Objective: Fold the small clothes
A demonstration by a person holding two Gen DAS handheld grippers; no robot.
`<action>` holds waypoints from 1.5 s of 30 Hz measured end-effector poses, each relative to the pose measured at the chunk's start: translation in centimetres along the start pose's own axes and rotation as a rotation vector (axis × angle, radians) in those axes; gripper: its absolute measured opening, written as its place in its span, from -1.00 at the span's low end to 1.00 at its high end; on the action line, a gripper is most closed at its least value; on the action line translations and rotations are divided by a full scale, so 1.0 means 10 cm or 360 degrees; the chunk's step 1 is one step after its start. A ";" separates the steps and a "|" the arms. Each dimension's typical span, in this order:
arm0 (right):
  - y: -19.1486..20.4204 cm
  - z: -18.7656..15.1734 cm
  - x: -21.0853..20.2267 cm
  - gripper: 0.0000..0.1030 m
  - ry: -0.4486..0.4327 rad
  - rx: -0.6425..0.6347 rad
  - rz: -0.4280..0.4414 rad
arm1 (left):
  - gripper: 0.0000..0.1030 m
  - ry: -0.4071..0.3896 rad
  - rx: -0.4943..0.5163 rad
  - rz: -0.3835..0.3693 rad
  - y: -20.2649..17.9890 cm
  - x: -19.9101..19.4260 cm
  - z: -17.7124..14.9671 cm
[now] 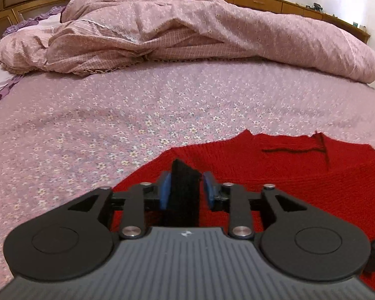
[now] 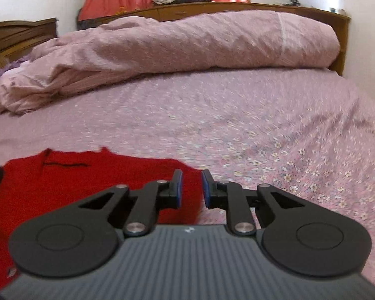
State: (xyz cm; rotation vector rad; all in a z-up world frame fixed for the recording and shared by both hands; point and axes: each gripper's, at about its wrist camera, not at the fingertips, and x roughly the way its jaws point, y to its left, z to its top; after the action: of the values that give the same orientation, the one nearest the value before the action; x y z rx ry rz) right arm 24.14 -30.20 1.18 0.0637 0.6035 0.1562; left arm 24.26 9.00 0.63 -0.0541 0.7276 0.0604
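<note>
Both the left gripper (image 1: 186, 186) and the right gripper (image 2: 192, 187) hung partly open and empty over the red garment (image 1: 275, 170), with a rumpled quilt (image 1: 212, 37) lying well beyond on the bedsheet (image 1: 112, 115).

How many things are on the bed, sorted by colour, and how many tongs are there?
Red: 1, the sweater.
Pink: 1, the rumpled quilt at the far side of the bed.
Black tongs: 2, the left tongs and the right tongs.
Total: 4.
</note>
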 end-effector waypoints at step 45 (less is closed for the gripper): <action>0.66 -0.82 -0.98 0.18 0.0203 0.0137 0.0186 | 0.34 0.0087 -0.0733 0.0203 0.87 -1.80 -1.39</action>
State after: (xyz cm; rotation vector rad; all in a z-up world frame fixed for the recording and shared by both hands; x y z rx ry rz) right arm 10.67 -25.21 0.61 0.1732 0.7340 0.2489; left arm 0.98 16.08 1.98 -0.4509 0.7596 0.3493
